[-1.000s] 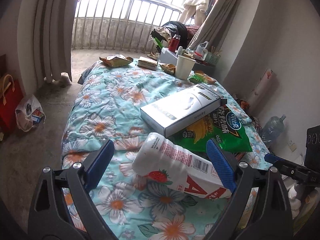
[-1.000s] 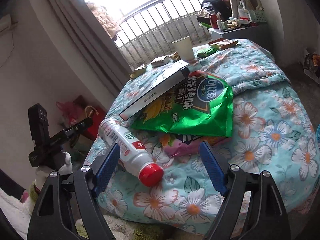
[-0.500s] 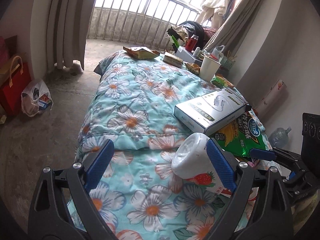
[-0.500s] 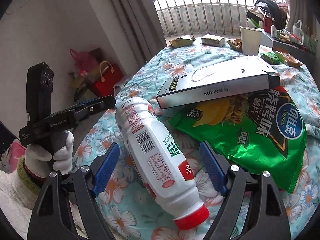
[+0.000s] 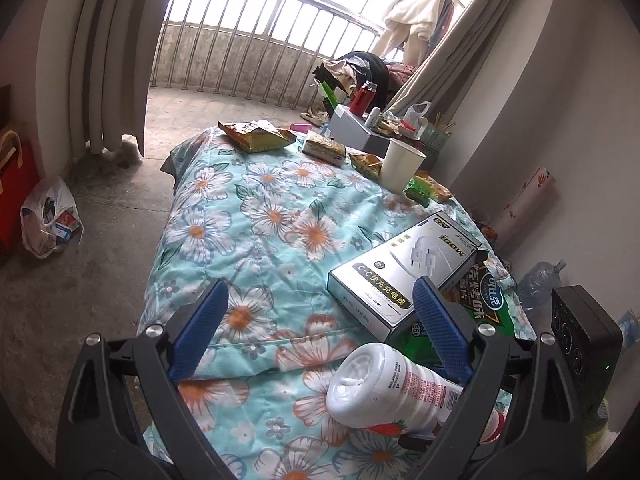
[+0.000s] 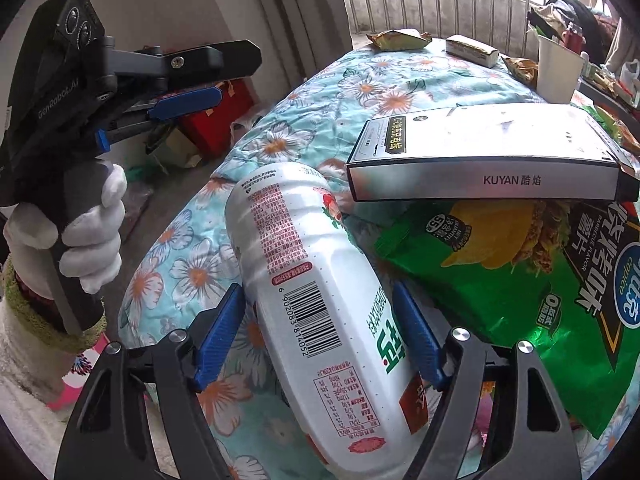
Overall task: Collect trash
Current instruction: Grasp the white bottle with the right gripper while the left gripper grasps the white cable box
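A white plastic bottle (image 6: pixel 316 280) with a strawberry label lies on its side on the flowered quilt (image 5: pixel 260 216). My right gripper (image 6: pixel 318 316) straddles its lower body. The jaws are closing; the right pad is almost on the bottle and a thin gap remains at the left pad. In the left wrist view the bottle (image 5: pixel 392 388) lies low right, under my right finger. My left gripper (image 5: pixel 320 286) is open and empty over the quilt. In the right wrist view the left gripper (image 6: pixel 224 80) is held by a white-gloved hand (image 6: pixel 92 232).
A silver box (image 6: pixel 480 152) lies on a green chip bag (image 6: pixel 500 280) just beyond the bottle. Farther back are a paper cup (image 5: pixel 400 164) and snack wrappers (image 5: pixel 256 140). A plastic bag (image 5: pixel 48 220) and a red bag (image 5: pixel 16 184) sit on the floor at left.
My right gripper swung round, came down over the bottle and narrowed its jaws. My left gripper drew away sideways, so the bottle has left its jaws and sits low right.
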The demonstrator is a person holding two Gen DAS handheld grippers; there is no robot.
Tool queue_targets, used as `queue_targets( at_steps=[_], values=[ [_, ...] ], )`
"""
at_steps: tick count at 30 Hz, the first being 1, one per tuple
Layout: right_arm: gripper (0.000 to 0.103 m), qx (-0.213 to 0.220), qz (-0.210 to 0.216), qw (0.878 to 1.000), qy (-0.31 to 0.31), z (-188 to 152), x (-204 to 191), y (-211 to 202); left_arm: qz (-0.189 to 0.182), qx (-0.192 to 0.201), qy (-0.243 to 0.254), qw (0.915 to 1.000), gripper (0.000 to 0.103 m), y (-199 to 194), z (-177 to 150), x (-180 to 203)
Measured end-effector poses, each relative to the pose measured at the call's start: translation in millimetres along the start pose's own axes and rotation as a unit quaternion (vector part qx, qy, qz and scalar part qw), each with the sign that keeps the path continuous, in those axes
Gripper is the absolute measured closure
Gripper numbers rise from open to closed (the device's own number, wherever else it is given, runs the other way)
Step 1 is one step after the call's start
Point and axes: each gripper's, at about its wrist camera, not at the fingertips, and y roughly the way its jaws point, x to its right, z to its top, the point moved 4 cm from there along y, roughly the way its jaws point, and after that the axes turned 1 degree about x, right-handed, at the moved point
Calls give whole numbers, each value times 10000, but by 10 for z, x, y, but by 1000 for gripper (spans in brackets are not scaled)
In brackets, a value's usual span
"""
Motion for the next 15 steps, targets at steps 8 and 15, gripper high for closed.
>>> queue_targets(
  at_steps=[8, 15],
  values=[
    [31, 295, -50, 9975, 647, -361, 247, -311, -308, -161, -130, 9993, 14, 115, -35, 113],
    [31, 987, 338, 9734, 2038, -799, 837, -794, -1022, -490, -179, 9934, 14, 589, 369, 432]
  ],
)
